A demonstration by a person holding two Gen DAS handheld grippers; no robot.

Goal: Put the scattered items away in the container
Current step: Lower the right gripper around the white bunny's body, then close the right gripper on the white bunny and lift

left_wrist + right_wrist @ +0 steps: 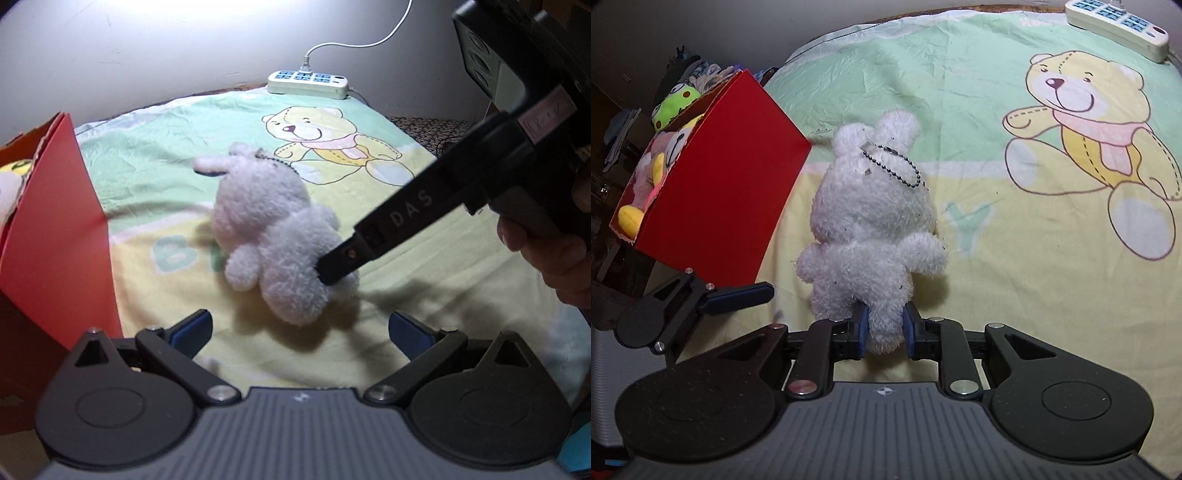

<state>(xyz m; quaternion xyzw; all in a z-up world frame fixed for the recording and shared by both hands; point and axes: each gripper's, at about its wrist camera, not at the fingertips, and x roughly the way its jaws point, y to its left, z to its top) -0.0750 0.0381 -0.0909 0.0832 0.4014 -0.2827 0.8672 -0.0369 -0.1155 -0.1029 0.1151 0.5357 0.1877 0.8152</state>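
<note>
Nearest, the right tool [884, 328] pinches the white plush rabbit's [875, 221] leg, the rabbit lying on the cartoon-bear bedsheet [1015, 258]; the left tool [299, 332] hangs open. Left stands the red box [716, 199] holding plush toys [661, 158]; far off, a power strip [307, 84] meets the pale wall [147, 55].

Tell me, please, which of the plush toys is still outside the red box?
The white plush rabbit with the bead chain: it lies on the blanket, its leg pinched by the right gripper. The green frog and others sit inside the red box.

"DAS" stands on the right gripper [338, 271] (white letters, black arm).
</note>
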